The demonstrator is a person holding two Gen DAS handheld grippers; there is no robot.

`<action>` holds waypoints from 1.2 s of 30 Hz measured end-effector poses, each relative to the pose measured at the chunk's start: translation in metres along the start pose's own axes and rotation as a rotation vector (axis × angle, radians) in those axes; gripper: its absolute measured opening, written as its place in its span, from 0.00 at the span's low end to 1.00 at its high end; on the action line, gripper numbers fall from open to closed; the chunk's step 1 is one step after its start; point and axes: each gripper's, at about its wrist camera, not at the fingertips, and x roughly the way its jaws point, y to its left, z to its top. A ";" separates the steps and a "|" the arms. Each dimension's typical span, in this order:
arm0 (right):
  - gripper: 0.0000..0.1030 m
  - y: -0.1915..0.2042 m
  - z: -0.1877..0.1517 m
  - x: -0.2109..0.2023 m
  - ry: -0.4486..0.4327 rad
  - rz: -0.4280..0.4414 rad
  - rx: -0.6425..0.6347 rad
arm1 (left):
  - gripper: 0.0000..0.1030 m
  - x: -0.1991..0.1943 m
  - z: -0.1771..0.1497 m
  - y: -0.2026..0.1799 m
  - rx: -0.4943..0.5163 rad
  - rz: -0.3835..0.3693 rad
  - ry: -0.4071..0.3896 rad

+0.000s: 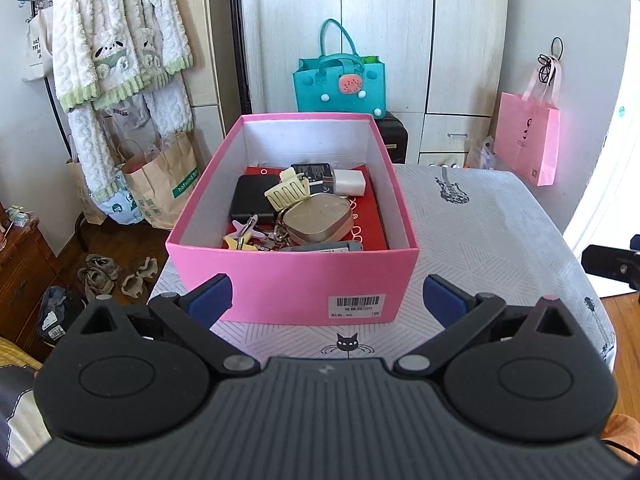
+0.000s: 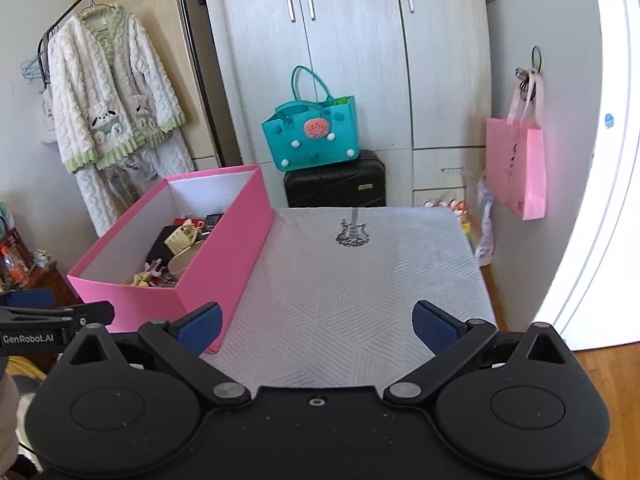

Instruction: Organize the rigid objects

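Pale wardrobe [image 2: 348, 60] behind a black suitcase [image 2: 336, 184] (wood floor [image 1: 120, 248] below).

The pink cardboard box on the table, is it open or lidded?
Open: the pink cardboard box has no lid, and its white inside walls and contents show.

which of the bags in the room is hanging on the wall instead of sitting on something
The pink paper bag hangs by its ribbon handles from a wall hook. The teal bag sits on the black suitcase.

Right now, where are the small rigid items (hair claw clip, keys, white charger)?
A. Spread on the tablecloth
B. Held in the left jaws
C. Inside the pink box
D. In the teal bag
C: the hair claw clip, keys and white charger all lie inside the pink box; both grippers' jaws are open and hold nothing.
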 end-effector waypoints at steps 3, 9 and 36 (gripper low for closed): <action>1.00 0.001 -0.003 -0.005 -0.011 -0.011 -0.015 | 1.00 -0.001 -0.001 -0.001 0.002 0.002 -0.002; 1.00 0.005 -0.005 -0.012 -0.027 -0.014 -0.027 | 1.00 -0.004 -0.003 0.001 -0.004 0.023 -0.010; 1.00 0.003 -0.021 -0.014 -0.044 -0.039 -0.039 | 1.00 0.004 -0.020 -0.007 0.002 0.038 -0.035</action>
